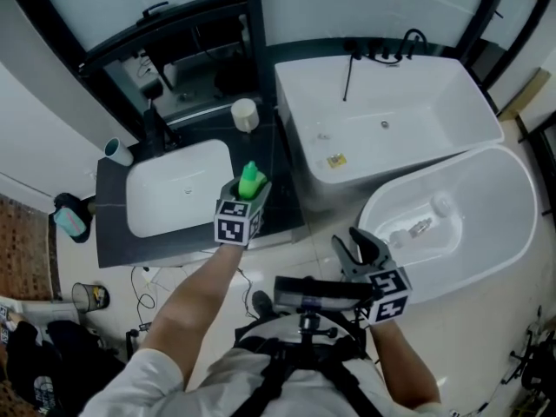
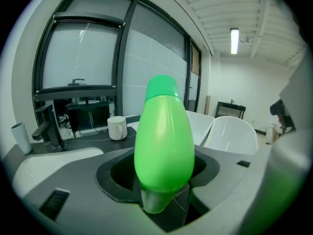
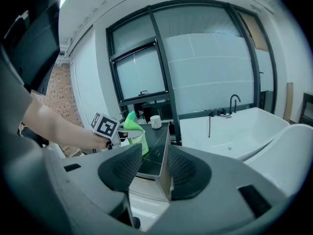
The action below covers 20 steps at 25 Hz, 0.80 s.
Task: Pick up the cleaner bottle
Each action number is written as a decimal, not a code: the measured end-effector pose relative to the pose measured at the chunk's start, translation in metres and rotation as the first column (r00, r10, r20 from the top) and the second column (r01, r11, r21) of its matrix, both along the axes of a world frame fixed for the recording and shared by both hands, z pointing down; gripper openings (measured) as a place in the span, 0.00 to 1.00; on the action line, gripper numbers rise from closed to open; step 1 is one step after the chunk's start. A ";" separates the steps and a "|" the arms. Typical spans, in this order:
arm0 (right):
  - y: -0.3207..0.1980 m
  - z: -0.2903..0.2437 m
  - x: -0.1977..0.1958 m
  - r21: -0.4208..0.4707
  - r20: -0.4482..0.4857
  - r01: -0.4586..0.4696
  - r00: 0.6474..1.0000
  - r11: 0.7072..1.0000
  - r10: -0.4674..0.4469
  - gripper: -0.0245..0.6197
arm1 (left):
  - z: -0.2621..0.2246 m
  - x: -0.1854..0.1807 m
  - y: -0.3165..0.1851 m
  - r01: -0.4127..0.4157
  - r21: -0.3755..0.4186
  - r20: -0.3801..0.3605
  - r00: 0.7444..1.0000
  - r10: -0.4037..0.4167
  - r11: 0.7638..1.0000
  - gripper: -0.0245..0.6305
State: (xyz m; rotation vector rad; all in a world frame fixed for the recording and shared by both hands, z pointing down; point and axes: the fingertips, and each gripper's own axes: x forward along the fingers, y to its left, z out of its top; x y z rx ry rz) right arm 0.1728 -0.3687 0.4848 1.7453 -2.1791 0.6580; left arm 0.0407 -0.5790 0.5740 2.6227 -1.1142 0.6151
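The cleaner bottle [image 1: 251, 181] is bright green with a green cap and stands upright over the right end of the dark counter [image 1: 111, 229]. My left gripper [image 1: 244, 200] is shut on its lower body. In the left gripper view the bottle [image 2: 164, 141] fills the middle, pinched between both jaws. The right gripper view shows the bottle [image 3: 133, 131] and the left gripper's marker cube [image 3: 104, 126] from the side. My right gripper [image 1: 356, 245] hangs open and holds nothing, low near the oval tub, well apart from the bottle.
A white sink basin [image 1: 178, 196] lies left of the bottle, with a black faucet [image 1: 155, 125] and a cup [image 1: 117, 152] behind it. A white mug [image 1: 246, 114] stands at the counter's back. A rectangular bathtub [image 1: 382, 120] and an oval tub [image 1: 473, 211] are on the right.
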 end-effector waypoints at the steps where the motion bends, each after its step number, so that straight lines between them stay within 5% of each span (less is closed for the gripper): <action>1: 0.001 0.000 0.001 -0.001 0.000 -0.003 1.000 1.000 0.003 0.29 | 0.001 -0.001 -0.001 0.005 0.005 0.002 1.000 -0.005 1.000 0.41; 20: 0.015 0.003 0.011 -0.032 0.008 -0.049 0.999 0.998 0.049 0.29 | 0.013 -0.004 -0.010 0.065 0.031 0.050 0.997 -0.067 0.997 0.33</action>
